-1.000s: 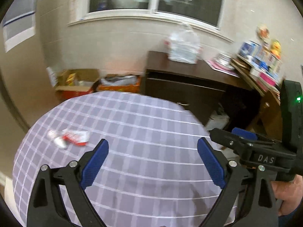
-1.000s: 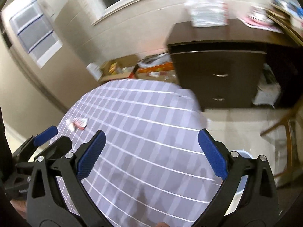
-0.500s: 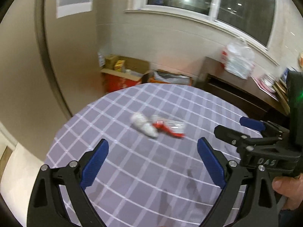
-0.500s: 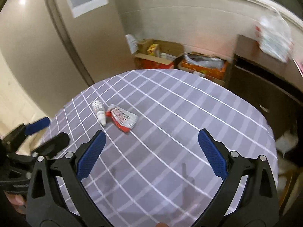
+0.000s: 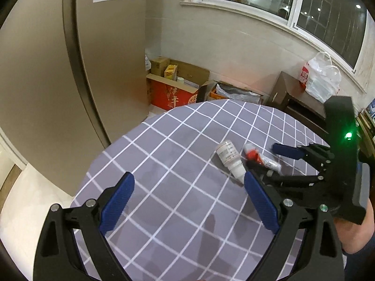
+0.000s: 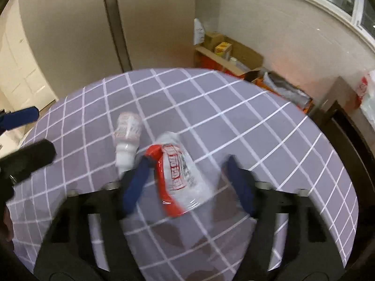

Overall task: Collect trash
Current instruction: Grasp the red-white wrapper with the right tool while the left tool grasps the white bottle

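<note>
A white bottle (image 5: pixel 230 158) (image 6: pixel 127 135) lies on its side on the round table's grey checked cloth (image 5: pixel 182 140) (image 6: pixel 257 128). Beside it lies a clear wrapper with red print (image 5: pixel 257 157) (image 6: pixel 180 173). My right gripper (image 6: pixel 187 161) (image 5: pixel 266 159) is low over the wrapper and its jaws are closing with the wrapper between them. The left pad is at the red edge and the right pad stands apart from the plastic. My left gripper (image 5: pixel 187 182) (image 6: pixel 35 133) is open and empty, just short of the bottle.
Open cardboard boxes (image 5: pixel 173 86) (image 6: pixel 225 51) stand on the floor beyond the table's far edge. A dark cabinet (image 5: pixel 295 98) with a plastic bag (image 5: pixel 321 79) is at the right. A tall beige panel (image 5: pixel 70 70) rises at the left.
Both grippers have come closer to the bottle and wrapper. The right gripper's jaws have narrowed from wide open to either side of the wrapper. The left gripper's jaws are as wide as before.
</note>
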The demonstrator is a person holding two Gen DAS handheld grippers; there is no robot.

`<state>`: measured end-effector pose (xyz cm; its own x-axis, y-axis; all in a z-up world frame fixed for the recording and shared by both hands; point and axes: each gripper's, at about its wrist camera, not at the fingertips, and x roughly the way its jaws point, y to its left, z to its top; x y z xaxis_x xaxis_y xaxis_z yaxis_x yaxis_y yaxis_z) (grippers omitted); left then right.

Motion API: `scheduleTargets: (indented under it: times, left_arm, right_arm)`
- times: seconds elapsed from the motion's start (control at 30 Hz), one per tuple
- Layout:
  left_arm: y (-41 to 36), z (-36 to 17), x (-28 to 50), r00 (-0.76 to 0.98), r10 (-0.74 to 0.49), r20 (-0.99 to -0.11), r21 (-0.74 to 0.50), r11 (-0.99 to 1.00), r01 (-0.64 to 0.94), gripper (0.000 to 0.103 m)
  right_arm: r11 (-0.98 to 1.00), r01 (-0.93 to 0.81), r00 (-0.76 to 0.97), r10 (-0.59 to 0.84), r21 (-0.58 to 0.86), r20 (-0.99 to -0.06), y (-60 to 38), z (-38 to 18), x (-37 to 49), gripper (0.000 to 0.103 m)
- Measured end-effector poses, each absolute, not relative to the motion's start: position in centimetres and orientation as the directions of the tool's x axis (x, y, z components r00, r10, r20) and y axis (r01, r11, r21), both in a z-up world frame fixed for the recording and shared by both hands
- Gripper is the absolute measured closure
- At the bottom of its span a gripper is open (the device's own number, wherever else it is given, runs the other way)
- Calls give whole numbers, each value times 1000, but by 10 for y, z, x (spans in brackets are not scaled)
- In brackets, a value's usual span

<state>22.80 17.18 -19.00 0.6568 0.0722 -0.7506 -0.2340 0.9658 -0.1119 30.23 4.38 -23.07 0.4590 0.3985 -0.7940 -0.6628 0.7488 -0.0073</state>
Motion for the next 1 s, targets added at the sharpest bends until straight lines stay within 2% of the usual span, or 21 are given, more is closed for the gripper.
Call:
scheduleTargets:
  times: [0.03,0.17,0.27,0.33,0.37,0.43,0.5,0.57,1.0]
  left_arm:
    - [170,-192,233,654,67,-753,-111,968,-226,10]
    - [158,-203,258,637,56,-768,-89,977,-193,10]
    - [149,-215,276,622,44,-782,-76,983,-165,10]
    - [144,-224,286,607,38,-793,-74,985,-159,11]
    - [142,-228,289,600,33,-800,-76,985,-156,14]
    - [136,-231,290,613,61,-788,-38,988,-148,26]
    - [134,-228,289,618,51,-785,-35,991,-127,63]
    - [135,-225,288,610,0,-792,-85,990,-110,78]
    - [95,-205,235,651,-75,-755,-117,993,-21,79]
  right_arm:
    - [753,-659,462,401,-2,-791,42,-230,303,71]
    - [765,-644,457,412,27,-788,30,-228,301,75]
    - [794,-600,452,434,94,-779,9,-225,302,84]
    - [816,-564,451,435,129,-779,-9,-223,300,85]
    - [821,-553,451,436,139,-779,-15,-223,299,85]
    - [831,-531,451,440,163,-777,-30,-223,296,85]
    - [841,-515,458,432,164,-777,-43,-222,292,85]
    - [845,-502,460,439,182,-772,-52,-221,287,88]
    - [862,-421,487,476,281,-732,-111,-209,240,88]
